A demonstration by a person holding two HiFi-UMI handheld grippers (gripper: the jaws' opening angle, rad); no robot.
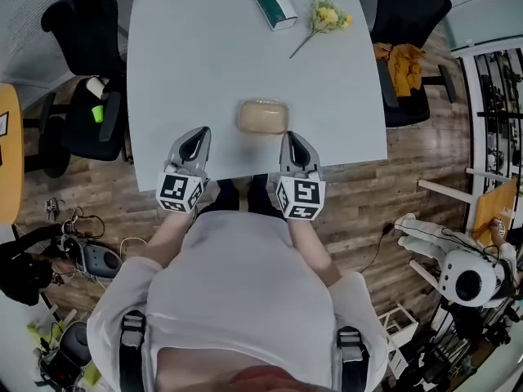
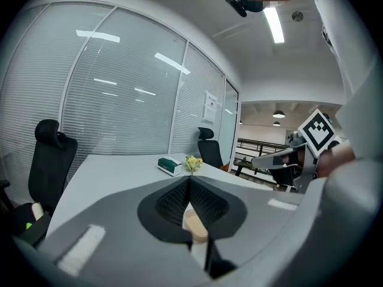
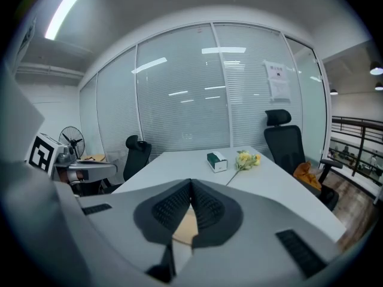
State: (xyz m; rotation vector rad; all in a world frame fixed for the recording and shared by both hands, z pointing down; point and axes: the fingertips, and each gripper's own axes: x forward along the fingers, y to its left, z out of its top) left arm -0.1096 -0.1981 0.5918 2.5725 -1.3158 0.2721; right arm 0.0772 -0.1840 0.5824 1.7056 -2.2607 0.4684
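The tan block [image 1: 263, 117] is a smooth, pale oblong with softly rounded corners and a faint lip around its top. It lies flat on the matte white table [image 1: 204, 47], close to the near edge and square to it. The two tools flank it, both a little nearer to the person. The left gripper [image 1: 200, 131] is just off the block's left end and the right gripper [image 1: 291, 135] just off its right end; neither touches it. Each gripper is a grey moulded shell with black ribbed pads, and each carries a cube of black-and-white square markers [image 1: 180, 191] at the back. In the left gripper view the jaws are pressed together at their tips with nothing pinched. A sliver of the tan block shows through the slit lower down, beyond the pads rather than between them. The right gripper view shows the same thing — ribbed pads meeting at the point, tan surface seen behind the gap. Well away at the far end of the table lie a green-and-white box [image 1: 277, 9] of cardboard look and, just to its right, a sprig of yellow flowers [image 1: 325, 16] on a thin stem that slants toward the table's middle. Black mesh-backed office chairs [image 1: 90, 31] stand at the table's two far sides, and the right-hand one has an orange cloth [image 1: 402, 64] crumpled on its seat. The floor [image 1: 392, 186] around the table is brown wood plank.
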